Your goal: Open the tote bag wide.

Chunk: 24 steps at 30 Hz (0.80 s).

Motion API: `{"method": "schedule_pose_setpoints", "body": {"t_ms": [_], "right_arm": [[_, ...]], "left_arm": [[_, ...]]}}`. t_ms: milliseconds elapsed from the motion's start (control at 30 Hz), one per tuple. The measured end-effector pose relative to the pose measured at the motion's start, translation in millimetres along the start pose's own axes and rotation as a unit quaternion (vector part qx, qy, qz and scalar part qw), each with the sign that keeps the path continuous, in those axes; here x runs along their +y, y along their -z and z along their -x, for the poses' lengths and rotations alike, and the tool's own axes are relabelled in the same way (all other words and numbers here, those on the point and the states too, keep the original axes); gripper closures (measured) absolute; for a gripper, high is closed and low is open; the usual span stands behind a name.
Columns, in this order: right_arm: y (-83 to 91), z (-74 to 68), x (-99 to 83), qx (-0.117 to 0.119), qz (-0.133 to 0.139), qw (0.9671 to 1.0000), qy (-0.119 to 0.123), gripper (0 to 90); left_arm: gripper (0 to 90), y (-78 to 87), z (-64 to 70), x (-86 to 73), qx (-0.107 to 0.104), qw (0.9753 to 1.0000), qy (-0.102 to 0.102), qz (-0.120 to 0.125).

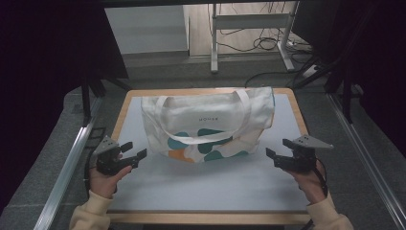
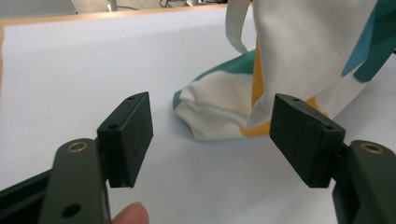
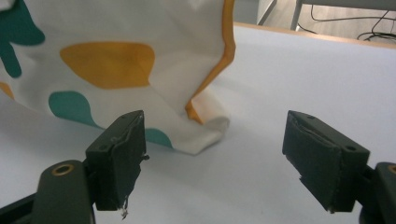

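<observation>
A cream cloth tote bag (image 1: 206, 122) with teal and orange blobs and long handles stands on the white table top (image 1: 206, 187). My left gripper (image 1: 133, 152) hovers open just off the bag's near left corner (image 2: 210, 116). Its jaws (image 2: 212, 135) are wide apart and hold nothing. My right gripper (image 1: 279, 149) waits open beside the bag's near right corner (image 3: 201, 133). Nothing sits between that gripper's jaws (image 3: 219, 154) either. The bag's bottom corners rest crumpled on the table.
The table has a wooden rim (image 1: 201, 218). Metal rails (image 1: 62, 177) run along both sides. A desk frame (image 1: 249, 28) with loose cables (image 1: 268, 43) stands on the floor beyond. Bare white surface lies between the bag and the near edge.
</observation>
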State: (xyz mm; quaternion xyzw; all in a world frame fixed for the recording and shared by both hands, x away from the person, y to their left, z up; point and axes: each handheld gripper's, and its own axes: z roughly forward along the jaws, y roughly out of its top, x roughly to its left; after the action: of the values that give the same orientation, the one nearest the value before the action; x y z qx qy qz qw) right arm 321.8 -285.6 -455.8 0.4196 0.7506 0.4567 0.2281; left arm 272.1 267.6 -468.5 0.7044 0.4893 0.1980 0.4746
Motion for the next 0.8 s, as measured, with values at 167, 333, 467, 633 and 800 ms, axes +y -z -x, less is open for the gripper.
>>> {"method": "schedule_pose_setpoints", "body": {"t_ms": [167,333,467,633,800], "right_arm": [[0.3,0.3,11.3,0.004,0.000,1.0000,0.005,20.9],[3.3,-2.1,24.3,0.004,0.008,0.9999,0.012,22.7],[3.3,-2.6,33.8,0.003,0.011,0.9998,0.018,24.5],[0.8,-1.1,44.3,0.005,0.016,0.9996,0.022,26.0],[0.8,2.7,55.5,0.006,0.026,0.9994,0.021,27.6]], "left_arm": [[28.2,5.2,0.5,11.7,-0.007,0.9999,-0.007,0.010],[27.9,8.5,3.2,23.8,-0.009,0.9997,-0.015,0.018],[26.7,6.3,6.2,31.8,-0.011,0.9996,-0.018,0.021],[26.0,0.0,11.2,43.0,-0.014,0.9994,-0.025,0.021],[25.9,-6.4,13.8,52.4,-0.017,0.9992,-0.026,0.024]]}}
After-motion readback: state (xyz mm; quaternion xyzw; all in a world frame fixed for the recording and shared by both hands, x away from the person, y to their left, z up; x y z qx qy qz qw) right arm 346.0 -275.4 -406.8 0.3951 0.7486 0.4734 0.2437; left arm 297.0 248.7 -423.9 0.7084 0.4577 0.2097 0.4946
